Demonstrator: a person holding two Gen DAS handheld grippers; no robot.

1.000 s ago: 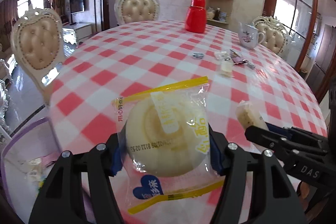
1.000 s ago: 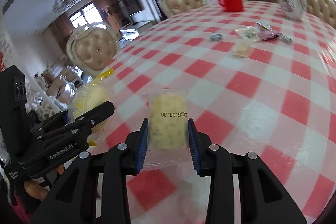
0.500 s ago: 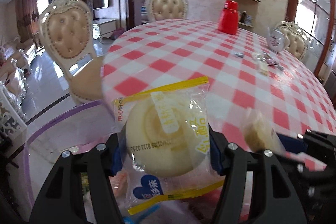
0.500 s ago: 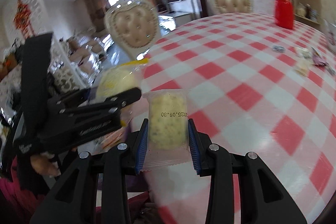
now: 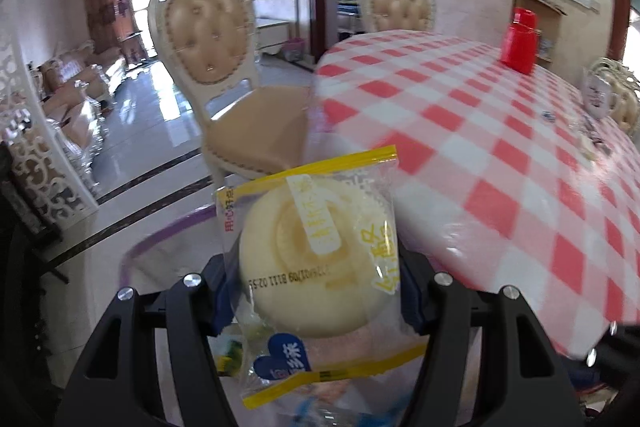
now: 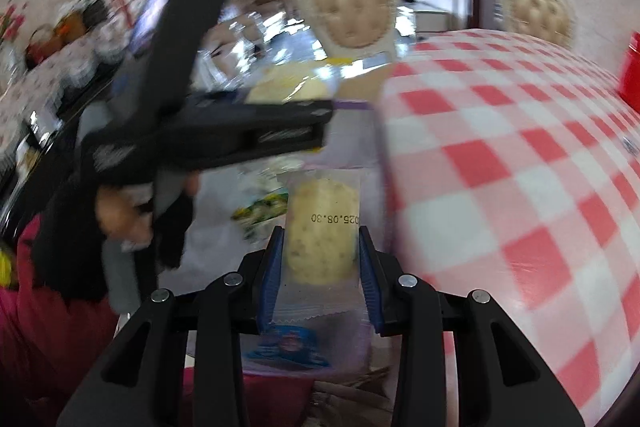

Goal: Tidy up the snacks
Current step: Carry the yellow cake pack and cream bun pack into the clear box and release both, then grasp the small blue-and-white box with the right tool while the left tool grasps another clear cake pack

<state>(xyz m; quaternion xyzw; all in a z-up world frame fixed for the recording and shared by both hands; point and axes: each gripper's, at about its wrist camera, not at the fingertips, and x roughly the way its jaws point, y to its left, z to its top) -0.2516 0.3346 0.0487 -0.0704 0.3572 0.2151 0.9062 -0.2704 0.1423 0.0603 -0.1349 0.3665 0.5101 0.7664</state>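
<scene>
Round cake packet [image 5: 316, 263] held in our left gripper [image 5: 316, 295], jaws pressed on its sides; small biscuit packet [image 6: 322, 231] clamped narrow in our right gripper [image 6: 320, 259]. Both hang just off the near edge of the checked surface [image 5: 500, 147], over a clear bin with a purple rim [image 5: 160, 239] holding other wrappers. We judge this the drop step: centre each packet well inside the rim, lower close, then release one at a time so neither snags.
</scene>
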